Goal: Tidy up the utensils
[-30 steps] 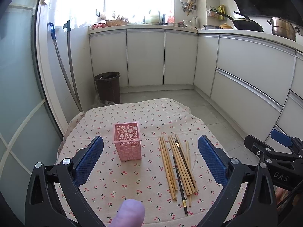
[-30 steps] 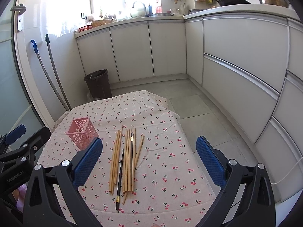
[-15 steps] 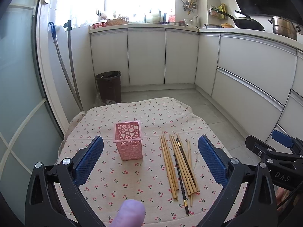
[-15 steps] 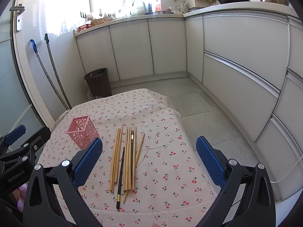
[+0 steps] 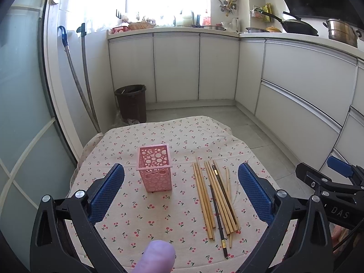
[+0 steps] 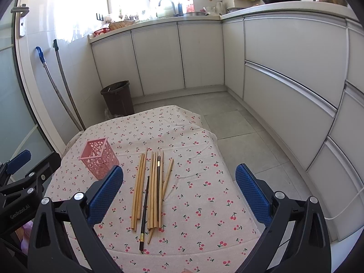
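Note:
A pink perforated holder stands upright and empty on the cherry-print cloth; it also shows in the right wrist view. To its right lie several wooden chopsticks and two dark ones, side by side; they also show in the right wrist view. My left gripper is open and empty, above the near part of the cloth. My right gripper is open and empty, above the chopsticks' near ends.
A dark bin stands on the floor beyond the table. Two hoses lean on the left wall. White cabinets run along the back and right. The table's right edge drops to tiled floor.
Both grippers have drifted slightly; the holder and chopsticks lie as before. Both stay open.

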A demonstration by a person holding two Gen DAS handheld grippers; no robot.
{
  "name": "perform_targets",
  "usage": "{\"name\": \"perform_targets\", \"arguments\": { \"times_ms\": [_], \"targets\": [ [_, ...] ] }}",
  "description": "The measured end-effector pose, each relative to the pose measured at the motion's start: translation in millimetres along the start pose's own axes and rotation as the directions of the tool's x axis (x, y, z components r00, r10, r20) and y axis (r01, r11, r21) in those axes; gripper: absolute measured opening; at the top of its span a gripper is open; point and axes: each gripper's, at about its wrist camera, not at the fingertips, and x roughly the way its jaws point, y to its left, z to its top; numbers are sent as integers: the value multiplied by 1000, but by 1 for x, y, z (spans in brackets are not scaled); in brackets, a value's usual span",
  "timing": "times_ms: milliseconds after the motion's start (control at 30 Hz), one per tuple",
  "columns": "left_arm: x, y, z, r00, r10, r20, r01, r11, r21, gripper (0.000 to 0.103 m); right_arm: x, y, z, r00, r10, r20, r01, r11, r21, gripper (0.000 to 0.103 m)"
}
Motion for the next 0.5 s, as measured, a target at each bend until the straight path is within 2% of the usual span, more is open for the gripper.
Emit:
{"name": "perform_targets", "arguments": {
  "times_ms": [500],
  "targets": [
    [1,1,-1,1000,7,-5,-7,1000,1,96,4,0,0,1000,0,-12,0,1000,0,96]
  ]
}}
